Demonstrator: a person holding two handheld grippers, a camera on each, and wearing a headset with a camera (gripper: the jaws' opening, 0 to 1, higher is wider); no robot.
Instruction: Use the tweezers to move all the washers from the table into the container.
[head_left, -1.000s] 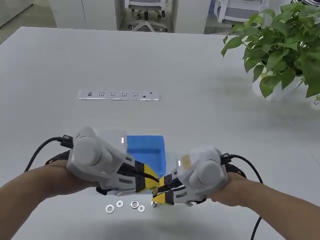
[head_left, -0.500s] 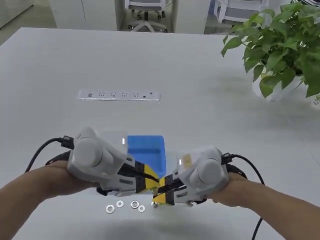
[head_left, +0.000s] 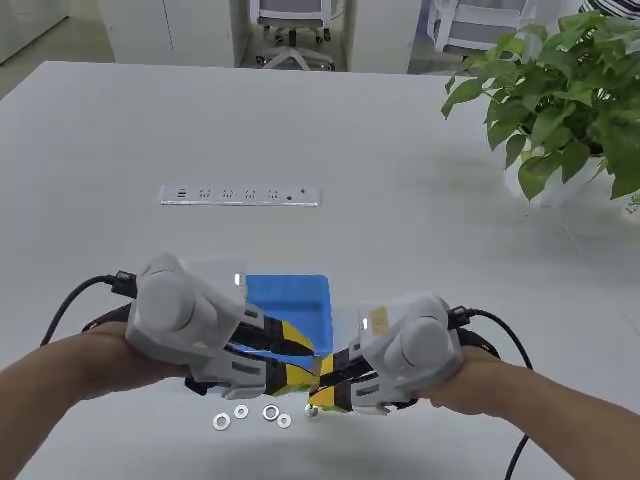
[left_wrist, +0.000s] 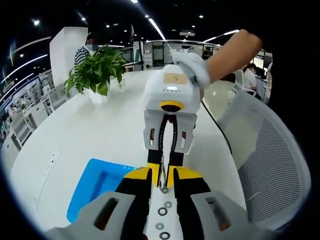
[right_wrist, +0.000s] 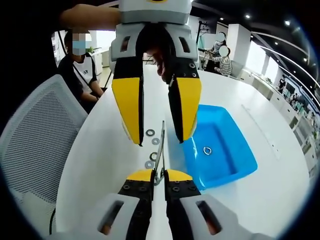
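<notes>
washers (head_left: 271, 412) before container (head_left: 290, 292), one washer (right_wrist: 207, 150) inside

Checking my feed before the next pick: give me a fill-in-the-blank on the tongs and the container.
The container is ___ in colour.
Inside it lies ___ washer.
The right tongs are shut on the ___.
The left tongs stand ___.
Missing words: blue; one; tweezers; open.

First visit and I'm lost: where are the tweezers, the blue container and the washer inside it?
tweezers (right_wrist: 160, 150), right gripper view, mid-shaft.
blue container (right_wrist: 217, 131), right gripper view, bare floor.
washer (right_wrist: 207, 150), right gripper view, its ring.
</notes>
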